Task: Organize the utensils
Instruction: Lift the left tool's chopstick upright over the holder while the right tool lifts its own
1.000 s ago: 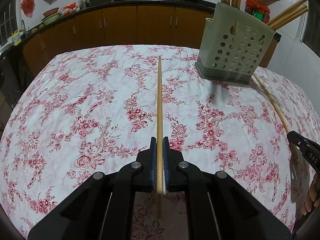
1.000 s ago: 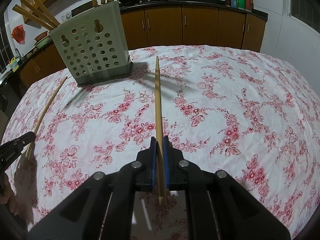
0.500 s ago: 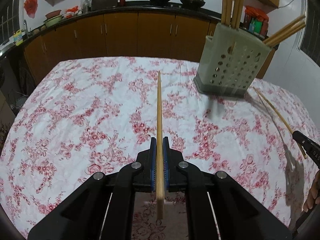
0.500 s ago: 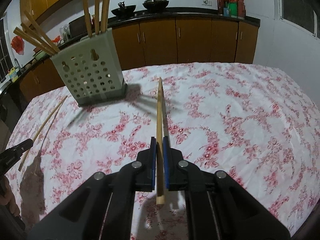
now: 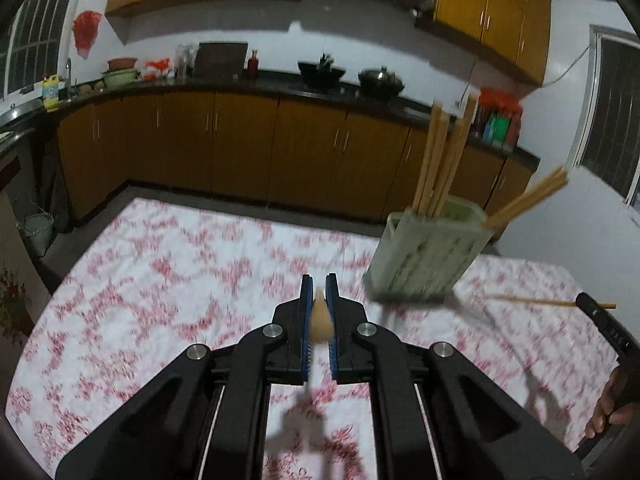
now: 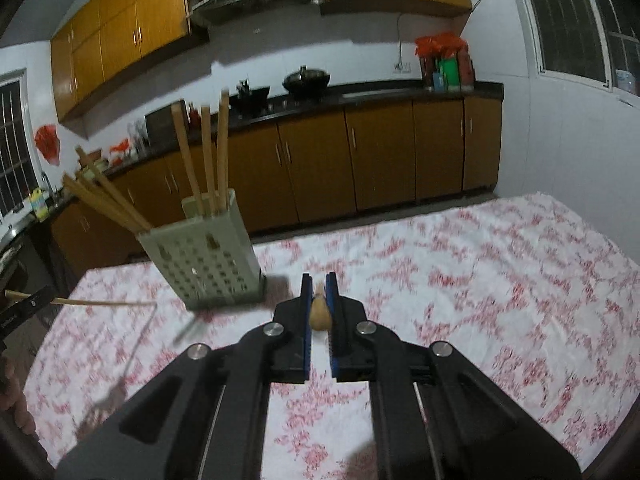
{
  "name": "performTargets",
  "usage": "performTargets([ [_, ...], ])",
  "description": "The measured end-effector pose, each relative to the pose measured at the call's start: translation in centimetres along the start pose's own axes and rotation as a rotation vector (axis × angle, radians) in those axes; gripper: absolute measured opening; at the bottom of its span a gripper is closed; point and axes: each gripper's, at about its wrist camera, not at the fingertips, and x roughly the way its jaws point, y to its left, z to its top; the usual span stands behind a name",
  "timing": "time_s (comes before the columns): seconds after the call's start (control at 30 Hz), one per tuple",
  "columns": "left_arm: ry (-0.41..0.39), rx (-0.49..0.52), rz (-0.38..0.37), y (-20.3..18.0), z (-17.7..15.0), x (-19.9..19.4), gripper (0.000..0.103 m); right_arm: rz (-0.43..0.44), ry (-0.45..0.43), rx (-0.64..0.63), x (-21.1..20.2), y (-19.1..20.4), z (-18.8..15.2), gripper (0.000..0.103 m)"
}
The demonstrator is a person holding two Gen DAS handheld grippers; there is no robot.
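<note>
My left gripper (image 5: pixel 319 285) is shut on a wooden chopstick (image 5: pixel 320 320), seen end-on and held above the floral tablecloth (image 5: pixel 160 280). My right gripper (image 6: pixel 319 283) is shut on a second chopstick (image 6: pixel 320 314), also raised off the cloth. A pale green perforated holder (image 5: pixel 428 256) stands ahead to the right of the left gripper, with several chopsticks upright or leaning in it. In the right wrist view the holder (image 6: pixel 208 264) sits ahead to the left. Each view catches the other gripper at its edge: the right gripper (image 5: pixel 586 302) and the left gripper (image 6: pixel 28 306), each with its chopstick sticking out level.
The table's far edge (image 5: pixel 256 216) faces a row of brown cabinets (image 5: pixel 240 148) under a dark counter with two woks (image 5: pixel 380 80). A person's hand (image 5: pixel 612 404) shows at the lower right. A white wall with a window (image 6: pixel 576 20) is on the right.
Both grippers have risen and levelled, lifting their chopsticks off the cloth. The chopsticks now look foreshortened, and the holder sits lower in both views.
</note>
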Motion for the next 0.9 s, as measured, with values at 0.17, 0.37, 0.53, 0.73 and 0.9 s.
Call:
performTargets([
  [0.17,-0.051,0.006,-0.019,-0.5,1.3,-1.2,0.007,0.006,-0.030,-0.001,-0.8,0.1,0.9,0.008],
  [0.37,-0.072,0.023,-0.027,-0.8,2.3,-1.4,0.007,0.014,-0.056,-0.005,-1.5,0.6,1.8,0.008],
  [0.53,-0.100,0.031,-0.051,-1.6,3.3,-2.1,0.007,0.036,-0.097,-0.018,-2.7,1.2,3.5,0.008],
  [0.73,-0.160,0.043,-0.115,-3.6,5.3,-3.6,0.007,0.118,-0.158,-0.006,-4.7,2.1,6.5,0.008],
  [0.9,-0.247,0.059,-0.163,-6.1,7.6,-4.7,0.007,0.198,-0.248,-0.006,-6.9,4.0,9.6,0.008],
])
